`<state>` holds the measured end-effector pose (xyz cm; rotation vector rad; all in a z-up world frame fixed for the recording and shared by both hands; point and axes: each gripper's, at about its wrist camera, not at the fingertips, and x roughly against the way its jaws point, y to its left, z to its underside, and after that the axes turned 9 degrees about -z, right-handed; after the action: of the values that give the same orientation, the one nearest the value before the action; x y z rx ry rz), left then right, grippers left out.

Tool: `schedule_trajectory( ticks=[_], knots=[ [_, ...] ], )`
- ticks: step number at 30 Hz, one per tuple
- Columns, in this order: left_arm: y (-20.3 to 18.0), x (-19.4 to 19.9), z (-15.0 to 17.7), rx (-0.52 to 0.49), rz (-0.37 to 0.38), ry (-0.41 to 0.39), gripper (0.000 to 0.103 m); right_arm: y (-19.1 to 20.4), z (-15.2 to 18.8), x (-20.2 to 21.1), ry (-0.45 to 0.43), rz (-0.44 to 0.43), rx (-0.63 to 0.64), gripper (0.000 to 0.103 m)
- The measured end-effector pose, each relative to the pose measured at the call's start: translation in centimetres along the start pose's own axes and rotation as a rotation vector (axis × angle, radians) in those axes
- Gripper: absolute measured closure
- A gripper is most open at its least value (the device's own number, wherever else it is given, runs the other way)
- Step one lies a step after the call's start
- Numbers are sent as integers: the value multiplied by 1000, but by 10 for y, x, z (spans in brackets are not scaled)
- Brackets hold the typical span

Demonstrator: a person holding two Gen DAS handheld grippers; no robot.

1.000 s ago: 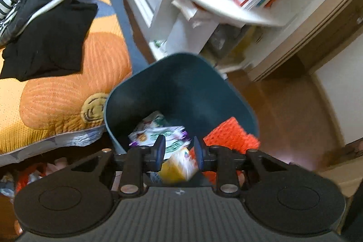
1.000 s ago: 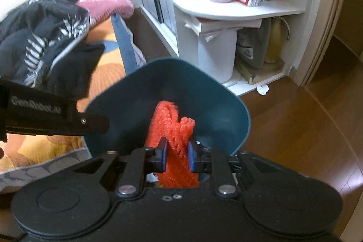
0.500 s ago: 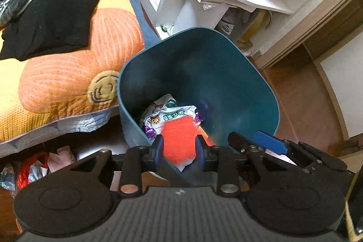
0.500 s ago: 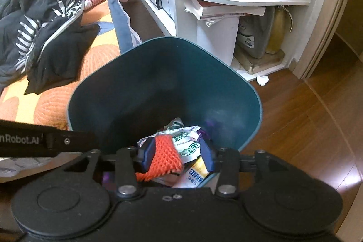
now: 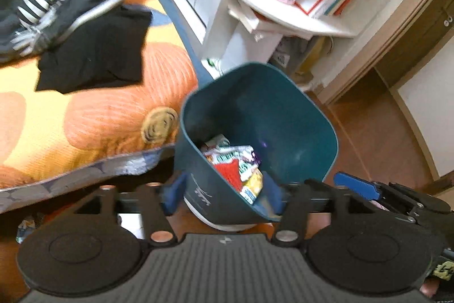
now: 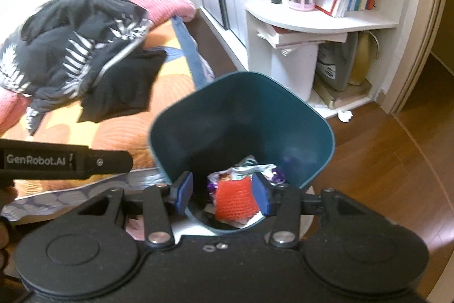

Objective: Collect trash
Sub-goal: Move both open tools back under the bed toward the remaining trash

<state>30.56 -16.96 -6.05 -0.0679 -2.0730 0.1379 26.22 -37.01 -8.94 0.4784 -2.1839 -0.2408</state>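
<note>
Teal bin (image 6: 241, 127) stands on the wood floor just ahead of both sets of fingers, beside the orange bedspread (image 5: 93, 118). Contents: 1 orange mesh piece (image 6: 235, 200) lying on top of crumpled snack wrappers (image 5: 241, 158) (yellow, green and purple print). Right gripper (image 6: 222, 195): fingers spread wide, released, nothing between them; mesh sits below the gap, inside the bin. Left gripper (image 5: 224, 195): fingers spread wide either side of the bin's near wall, empty.

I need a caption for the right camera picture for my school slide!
Open right gripper above the teal trash bin, where orange netting lies on snack wrappers.
</note>
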Motion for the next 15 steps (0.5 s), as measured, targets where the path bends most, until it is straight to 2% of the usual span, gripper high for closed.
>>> schedule_trajectory(
  ticks=[8,10,15],
  knots=[
    [23,44,14,11,-23,-59,42,38,3,31,-33,-67,62,57],
    [30,55,19,11,-31,-74,37,48,4,37,-41,-86,78,57],
    [61,81,37,11,-55,-111,32,76,10,46,-47,-143,133,55]
  ],
)
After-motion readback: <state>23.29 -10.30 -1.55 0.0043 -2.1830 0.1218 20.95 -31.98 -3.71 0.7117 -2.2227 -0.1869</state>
